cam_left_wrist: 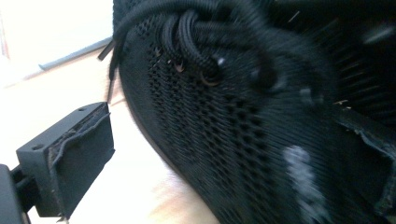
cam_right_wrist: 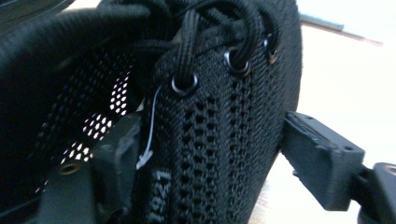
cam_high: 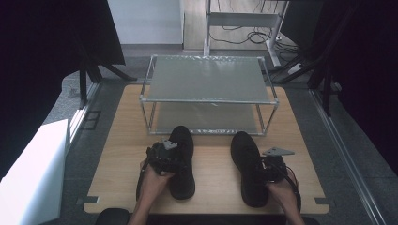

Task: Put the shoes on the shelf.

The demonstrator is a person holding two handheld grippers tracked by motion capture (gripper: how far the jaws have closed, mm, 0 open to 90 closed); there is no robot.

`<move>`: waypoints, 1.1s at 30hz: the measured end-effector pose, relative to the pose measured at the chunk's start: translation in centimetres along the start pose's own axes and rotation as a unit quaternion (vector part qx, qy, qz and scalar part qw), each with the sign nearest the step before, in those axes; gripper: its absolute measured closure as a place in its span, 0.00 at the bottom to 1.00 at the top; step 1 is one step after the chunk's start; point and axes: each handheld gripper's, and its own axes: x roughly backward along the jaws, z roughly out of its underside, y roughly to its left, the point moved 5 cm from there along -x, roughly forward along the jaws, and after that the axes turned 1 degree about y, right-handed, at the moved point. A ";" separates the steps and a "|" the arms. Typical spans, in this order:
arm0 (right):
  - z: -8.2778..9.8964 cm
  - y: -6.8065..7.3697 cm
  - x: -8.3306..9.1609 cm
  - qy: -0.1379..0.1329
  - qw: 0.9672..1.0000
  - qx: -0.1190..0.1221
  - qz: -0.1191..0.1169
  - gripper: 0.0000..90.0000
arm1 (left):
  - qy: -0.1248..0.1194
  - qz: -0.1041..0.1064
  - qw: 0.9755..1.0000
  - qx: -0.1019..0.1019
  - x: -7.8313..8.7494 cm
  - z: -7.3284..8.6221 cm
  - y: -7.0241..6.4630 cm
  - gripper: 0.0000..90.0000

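At the near edge of the wooden table point(cam_high: 117, 154), two black shoes are met by a gripper each, toes pointing far toward the two-tier metal rack point(cam_high: 209, 93). The left gripper point(cam_high: 164, 157) straddles the left shoe point(cam_high: 182, 161), jaws spread wide, one outside the mesh wall, one inside. The right gripper point(cam_high: 273, 168) brackets the right shoe point(cam_high: 248, 166) likewise, not yet clamped. Both walls should be pinched low and firmly before lifting, so the shoes stay level

Two black mesh laced shoes: left shoe point(cam_high: 183, 159) and right shoe point(cam_high: 248, 166), upright on worktop point(cam_high: 213, 164), apart, toes toward rack point(cam_high: 209, 93).
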 end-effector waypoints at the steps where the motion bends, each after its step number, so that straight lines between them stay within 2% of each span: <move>1: -0.1 0.0 0.0 -0.002 1.000 0.004 0.007 0.31 | 0.003 0.012 1.000 0.010 -0.4 0.0 0.0 0.01; 3: -0.2 0.0 0.0 -0.006 1.000 0.009 0.023 0.37 | 0.005 0.012 1.000 0.015 -0.8 0.1 0.0 0.02; 5: -0.3 -0.2 -0.2 -0.011 0.999 0.013 0.038 0.44 | 0.001 0.020 1.000 0.018 -0.6 0.0 0.0 0.09; 6: -0.4 -0.3 -0.2 -0.012 0.999 0.015 0.044 0.49 | 0.001 0.015 1.000 0.016 -0.5 0.0 0.0 0.18; 8: -0.6 -0.5 -0.2 -0.015 0.998 0.019 0.057 0.56 | 0.004 -0.003 1.000 0.010 -0.4 -0.1 0.0 0.25; 10: -0.6 -0.6 -0.2 -0.014 0.997 0.023 0.068 0.64 | 0.003 -0.027 1.000 0.002 -0.1 -0.1 0.4 0.42; 12: -0.6 -0.7 0.0 -0.014 0.996 0.024 0.082 0.73 | 0.001 -0.024 1.000 0.011 0.0 -0.1 1.0 0.57; 14: -0.5 -0.9 0.2 -0.018 0.996 0.020 0.086 0.78 | 0.000 -0.027 1.000 0.011 0.2 0.0 1.4 0.64; 17: -0.5 -1.3 0.3 -0.026 0.997 -0.003 0.075 0.82 | -0.007 -0.034 0.999 0.011 0.5 0.1 1.9 0.78; 19: -0.4 -1.6 0.5 -0.032 0.997 -0.024 0.066 0.83 | -0.015 -0.026 0.999 0.022 0.6 0.3 2.3 0.85; 21: -0.4 -1.8 0.6 -0.035 0.997 -0.036 0.059 0.83 | -0.024 -0.010 0.999 0.038 0.7 0.4 2.9 0.88; 24: -0.3 -2.2 0.8 -0.037 0.997 -0.062 0.041 0.83 | -0.038 0.019 0.997 0.066 0.9 0.7 3.8 0.89; 26: -0.3 -2.4 0.9 -0.043 0.996 -0.076 0.029 0.84 | -0.048 0.041 0.994 0.089 0.9 0.9 4.4 0.90; 28: -0.3 -2.6 1.0 -0.046 0.994 -0.097 0.010 0.85 | -0.057 0.067 0.989 0.118 0.9 1.1 4.9 0.90; 30: -0.3 -2.6 1.0 -0.050 0.993 -0.110 -0.005 0.85 | -0.063 0.087 0.985 0.135 1.0 1.2 5.2 0.91; 31: -0.3 -2.6 1.0 -0.051 0.992 -0.115 -0.012 0.85 | -0.066 0.092 0.984 0.138 1.1 1.2 5.2 0.91; 33: -0.3 -2.6 1.1 -0.053 0.991 -0.122 -0.023 0.85 | -0.070 0.092 0.984 0.139 1.3 1.2 5.2 0.91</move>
